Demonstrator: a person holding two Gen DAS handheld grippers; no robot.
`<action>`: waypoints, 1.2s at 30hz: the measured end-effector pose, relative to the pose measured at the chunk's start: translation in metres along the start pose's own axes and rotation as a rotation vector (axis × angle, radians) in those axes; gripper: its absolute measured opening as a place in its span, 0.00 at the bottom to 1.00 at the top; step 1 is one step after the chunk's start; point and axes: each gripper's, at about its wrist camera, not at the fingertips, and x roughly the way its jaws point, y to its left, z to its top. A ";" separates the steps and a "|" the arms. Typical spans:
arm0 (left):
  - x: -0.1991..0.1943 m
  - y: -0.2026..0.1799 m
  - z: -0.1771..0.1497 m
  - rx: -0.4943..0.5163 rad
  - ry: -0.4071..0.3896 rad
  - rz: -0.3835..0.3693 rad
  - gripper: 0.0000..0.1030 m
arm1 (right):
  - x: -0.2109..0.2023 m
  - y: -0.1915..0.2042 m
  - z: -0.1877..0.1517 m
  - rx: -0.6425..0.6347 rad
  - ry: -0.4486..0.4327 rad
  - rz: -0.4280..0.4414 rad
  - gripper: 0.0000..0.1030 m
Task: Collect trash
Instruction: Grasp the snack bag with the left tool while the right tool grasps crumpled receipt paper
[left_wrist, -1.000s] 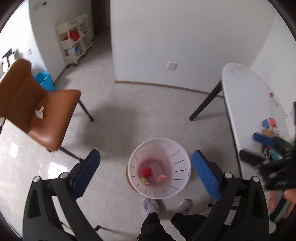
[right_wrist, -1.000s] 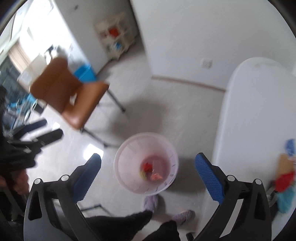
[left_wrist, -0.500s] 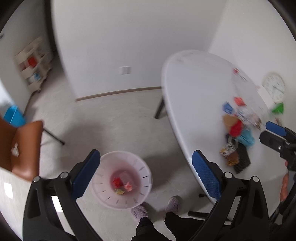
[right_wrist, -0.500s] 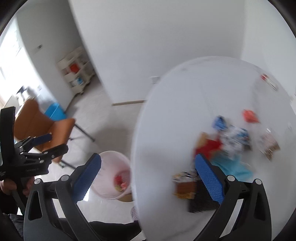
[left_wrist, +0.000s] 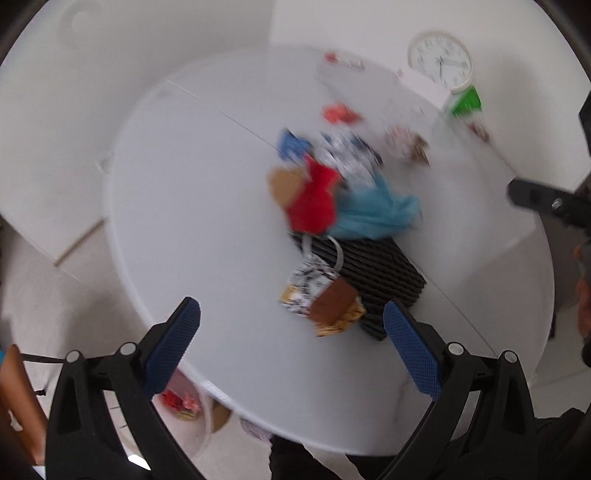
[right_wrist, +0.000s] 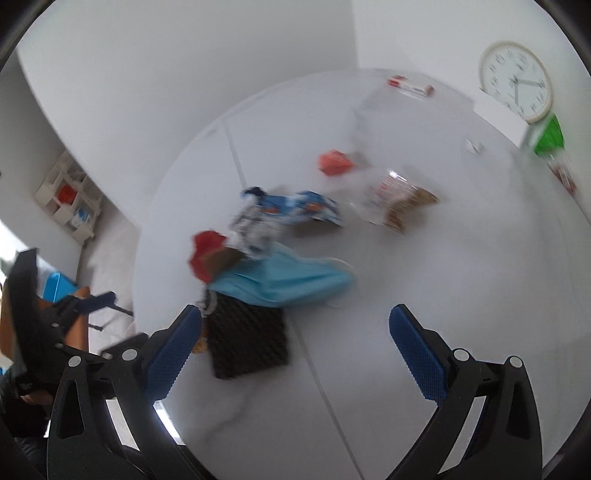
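A heap of trash lies on the round white table (left_wrist: 207, 206): a red wrapper (left_wrist: 314, 199), a blue face mask (left_wrist: 373, 214), a black ribbed pad (left_wrist: 376, 273), a brown and gold packet (left_wrist: 334, 306) and a clear bag of snacks (right_wrist: 395, 203). My left gripper (left_wrist: 291, 332) hangs open above the table's near side, the brown packet between its fingers' line. Over the table my right gripper (right_wrist: 295, 343) is open and empty, with the mask (right_wrist: 291, 280) and pad (right_wrist: 247, 339) just ahead. Below the table edge the white waste basket (left_wrist: 184, 406) shows scraps inside.
A white clock (right_wrist: 517, 81) and a green box (right_wrist: 548, 136) stand at the table's far right. A small red wrapper (right_wrist: 334, 164) lies apart from the heap. An orange chair (left_wrist: 14, 402) is at the left, a shelf unit (right_wrist: 70, 199) by the wall.
Both grippers swung from above the waste basket over to the table. The trash heap now fills both views, and the basket has dropped to the lower left edge.
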 end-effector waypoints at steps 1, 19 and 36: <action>0.012 -0.002 0.001 -0.018 0.023 0.001 0.92 | 0.001 -0.007 -0.001 0.007 0.003 -0.001 0.98; 0.065 0.004 0.003 -0.398 0.158 -0.002 0.53 | 0.030 -0.048 -0.010 0.022 0.038 0.090 0.98; 0.026 0.011 0.001 -0.417 0.062 -0.011 0.41 | 0.049 -0.018 0.031 -0.079 0.018 0.168 0.98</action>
